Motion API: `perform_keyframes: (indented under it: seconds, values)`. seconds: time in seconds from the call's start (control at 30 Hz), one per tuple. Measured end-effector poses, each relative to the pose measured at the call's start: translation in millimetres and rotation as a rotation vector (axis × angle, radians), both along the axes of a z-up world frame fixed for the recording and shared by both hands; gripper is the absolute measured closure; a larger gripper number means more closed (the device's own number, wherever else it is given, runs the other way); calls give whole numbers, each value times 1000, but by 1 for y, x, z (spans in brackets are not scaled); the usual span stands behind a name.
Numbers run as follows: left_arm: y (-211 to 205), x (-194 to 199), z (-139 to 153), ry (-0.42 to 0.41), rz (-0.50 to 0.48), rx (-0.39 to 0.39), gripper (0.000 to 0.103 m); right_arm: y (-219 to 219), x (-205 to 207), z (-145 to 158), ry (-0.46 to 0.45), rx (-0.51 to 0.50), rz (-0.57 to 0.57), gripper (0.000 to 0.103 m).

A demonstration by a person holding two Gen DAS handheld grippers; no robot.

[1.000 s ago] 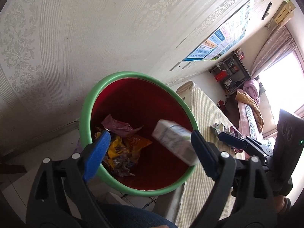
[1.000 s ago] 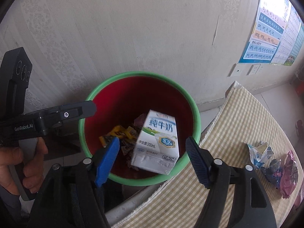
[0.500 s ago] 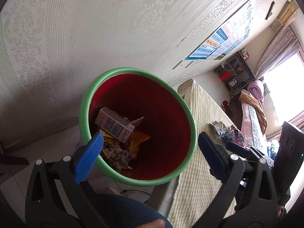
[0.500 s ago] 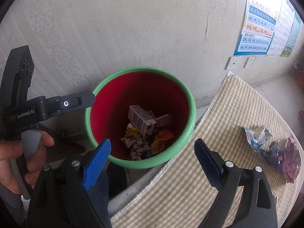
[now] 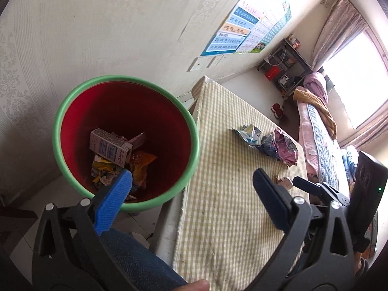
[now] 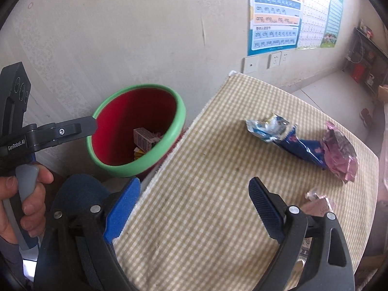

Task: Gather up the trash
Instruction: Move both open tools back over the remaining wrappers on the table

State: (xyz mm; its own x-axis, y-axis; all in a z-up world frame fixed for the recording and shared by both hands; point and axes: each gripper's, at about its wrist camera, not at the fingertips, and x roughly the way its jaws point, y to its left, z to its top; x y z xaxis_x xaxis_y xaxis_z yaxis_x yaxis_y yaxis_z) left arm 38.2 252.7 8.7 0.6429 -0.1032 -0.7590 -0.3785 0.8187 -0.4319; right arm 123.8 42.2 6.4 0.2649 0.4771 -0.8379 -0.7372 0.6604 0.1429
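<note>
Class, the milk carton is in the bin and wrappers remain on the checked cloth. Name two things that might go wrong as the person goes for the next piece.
1. The blue wrapper, silver wrapper and pink wrapper overlap; the open right tongs may drag several, dropping one.
2. The bin sits beside and below the table edge, so a wrapper released too early could land on the floor.

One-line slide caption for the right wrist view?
Open right gripper over checked tablecloth, wrappers ahead, milk carton in bin.
</note>
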Motion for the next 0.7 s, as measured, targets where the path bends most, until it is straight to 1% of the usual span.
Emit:
perform_keyframes:
  seconds: [0.1, 0.33, 0.7]
  values:
    - [-19, 8, -1, 12, -39, 3, 6, -28, 5, 0, 1, 2, -51, 15]
    - [-66, 29, 5, 22, -135, 42, 6, -85, 22, 0, 13, 20, -160, 15]
    - [-123, 58, 18, 23, -225, 97, 6, -155, 39, 7, -1, 71, -284, 15]
